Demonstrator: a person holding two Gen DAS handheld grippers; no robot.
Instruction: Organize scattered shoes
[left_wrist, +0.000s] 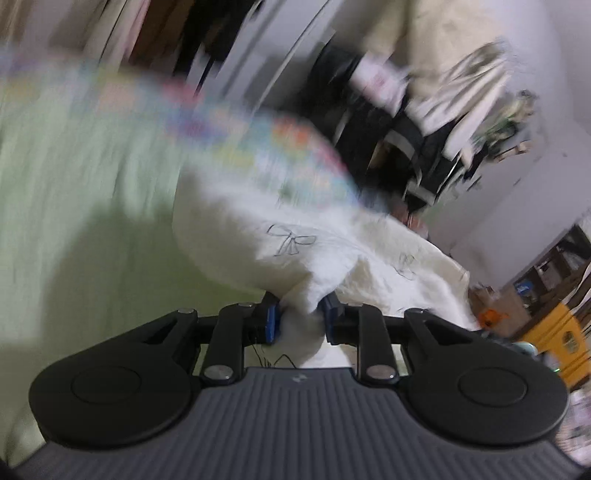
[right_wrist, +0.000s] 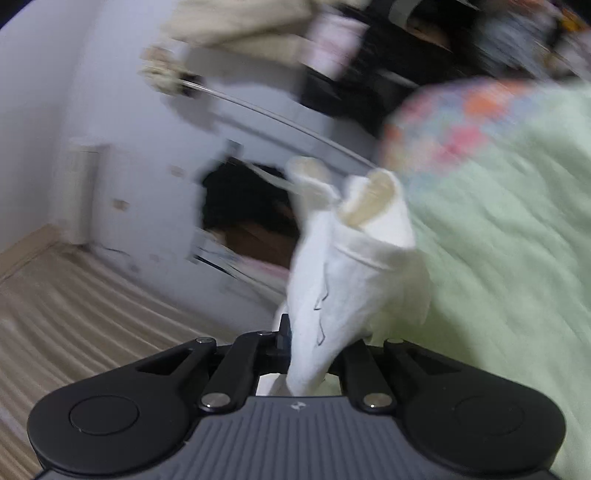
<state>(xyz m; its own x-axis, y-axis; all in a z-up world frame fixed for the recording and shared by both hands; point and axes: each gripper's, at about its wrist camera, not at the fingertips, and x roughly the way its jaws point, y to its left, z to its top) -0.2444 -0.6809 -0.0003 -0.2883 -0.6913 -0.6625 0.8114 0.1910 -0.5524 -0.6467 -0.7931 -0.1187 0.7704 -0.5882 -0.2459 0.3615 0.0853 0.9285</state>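
Observation:
No shoes show in either view. My left gripper (left_wrist: 300, 322) is shut on a fold of a white cloth (left_wrist: 295, 254) with drawn bow outlines; the cloth spreads away over a pale green bed sheet (left_wrist: 74, 177). My right gripper (right_wrist: 314, 350) is shut on another part of the white cloth (right_wrist: 347, 280), which hangs bunched and lifted, with two pale rounded corners at its top. Both views are blurred by motion.
A multicoloured patterned border (left_wrist: 258, 136) edges the green sheet (right_wrist: 509, 236). Hanging clothes and dark items (left_wrist: 406, 129) fill the back wall. Yellow boxes (left_wrist: 554, 339) stand at the right. A striped wooden floor (right_wrist: 74, 314) and a white wall with a dark opening (right_wrist: 240, 195) lie left.

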